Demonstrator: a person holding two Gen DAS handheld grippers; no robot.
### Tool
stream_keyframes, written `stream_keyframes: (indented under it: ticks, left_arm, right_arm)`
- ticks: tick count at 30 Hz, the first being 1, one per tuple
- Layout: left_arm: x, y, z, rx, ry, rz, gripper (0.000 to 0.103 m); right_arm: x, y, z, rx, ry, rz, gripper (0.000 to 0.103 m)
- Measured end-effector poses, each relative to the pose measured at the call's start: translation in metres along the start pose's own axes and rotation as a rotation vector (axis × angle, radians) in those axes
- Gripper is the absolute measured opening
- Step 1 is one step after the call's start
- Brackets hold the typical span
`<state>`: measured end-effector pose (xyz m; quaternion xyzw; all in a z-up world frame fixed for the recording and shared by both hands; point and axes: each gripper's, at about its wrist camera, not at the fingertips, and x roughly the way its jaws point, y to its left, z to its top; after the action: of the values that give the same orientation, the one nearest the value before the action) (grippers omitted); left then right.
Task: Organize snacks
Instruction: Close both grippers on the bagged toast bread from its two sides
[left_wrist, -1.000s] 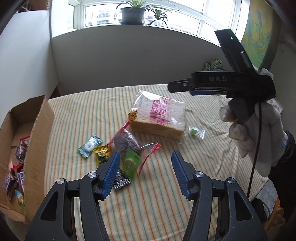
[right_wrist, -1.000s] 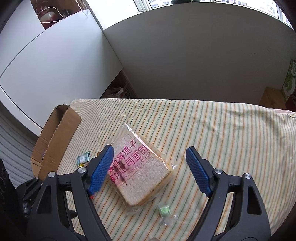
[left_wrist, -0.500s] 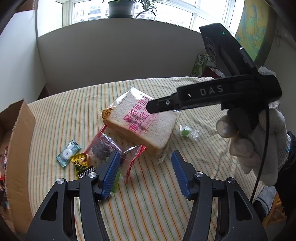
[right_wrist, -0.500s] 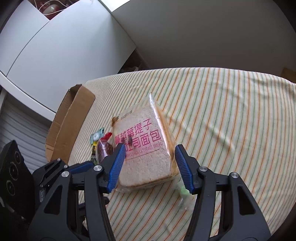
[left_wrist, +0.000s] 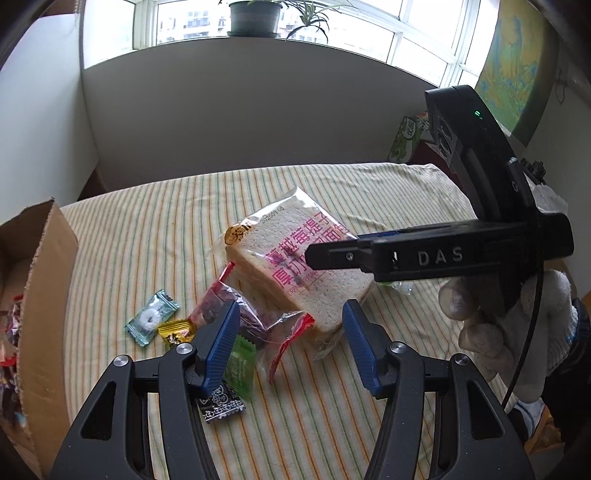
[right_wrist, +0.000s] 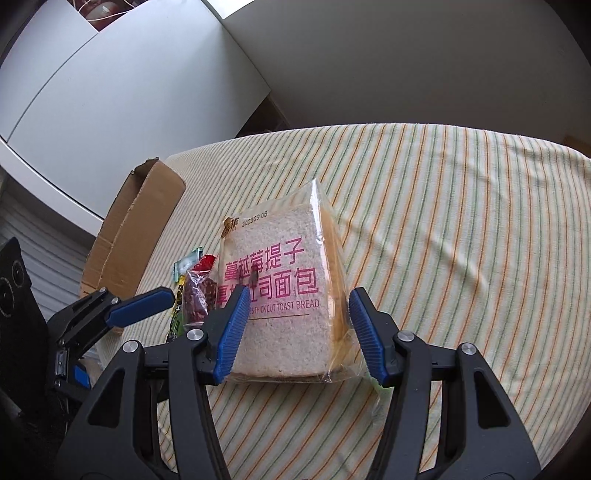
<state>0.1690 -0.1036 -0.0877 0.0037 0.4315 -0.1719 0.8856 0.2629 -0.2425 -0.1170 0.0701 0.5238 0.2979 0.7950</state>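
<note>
A bagged toast bread (left_wrist: 295, 266) with pink lettering lies on the striped cloth. It also shows in the right wrist view (right_wrist: 284, 295). My right gripper (right_wrist: 297, 325) is open, its blue pads either side of the bread's near end; touching cannot be told. My left gripper (left_wrist: 288, 343) is open and empty, just above small snacks: a red-edged bag of dark fruit (left_wrist: 251, 317), a green packet (left_wrist: 240, 365), a black packet (left_wrist: 219, 402), a yellow candy (left_wrist: 175, 330) and a teal candy (left_wrist: 151, 321).
A cardboard box (left_wrist: 37, 295) holding several snacks stands at the left edge of the bed; it also shows in the right wrist view (right_wrist: 136, 229). A small green candy (left_wrist: 400, 286) lies behind the right gripper. A wall runs behind the bed.
My right gripper has come down and forward until its pads flank the bread. My left gripper drifted slightly; the snacks lie as before.
</note>
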Motion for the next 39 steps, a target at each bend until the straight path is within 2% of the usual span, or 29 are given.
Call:
stream_keyframes:
  ticks: [8,17,21,26,29,32,39]
  left_arm:
    - [0.013,0.002,0.008,0.021,0.030,-0.054,0.057]
    - [0.038,-0.002,0.013,0.038,0.086,-0.048,0.057]
    - [0.043,-0.003,0.017,0.023,0.099,-0.053,0.063]
    - [0.050,-0.002,0.018,0.012,0.115,-0.064,0.068]
    - [0.047,-0.003,0.017,0.003,0.119,-0.093,0.066]
    - [0.043,-0.009,0.015,0.029,0.112,-0.075,0.066]
    - [0.038,0.001,0.011,0.021,0.113,-0.037,0.067]
  right_arm:
    - [-0.011,-0.011,-0.003,0.016,0.000,-0.006,0.058]
    - [-0.007,-0.013,0.003,-0.007,0.012,0.022,0.058]
    - [0.003,-0.008,0.004,-0.009,0.032,0.054,0.058]
    - [0.005,0.003,0.002,-0.038,0.034,0.031,0.058]
    - [0.005,0.007,0.001,-0.033,0.040,0.032,0.058]
    - [0.004,0.009,-0.001,-0.037,0.044,0.021,0.057]
    - [0.005,0.010,-0.008,-0.035,0.063,0.013,0.055]
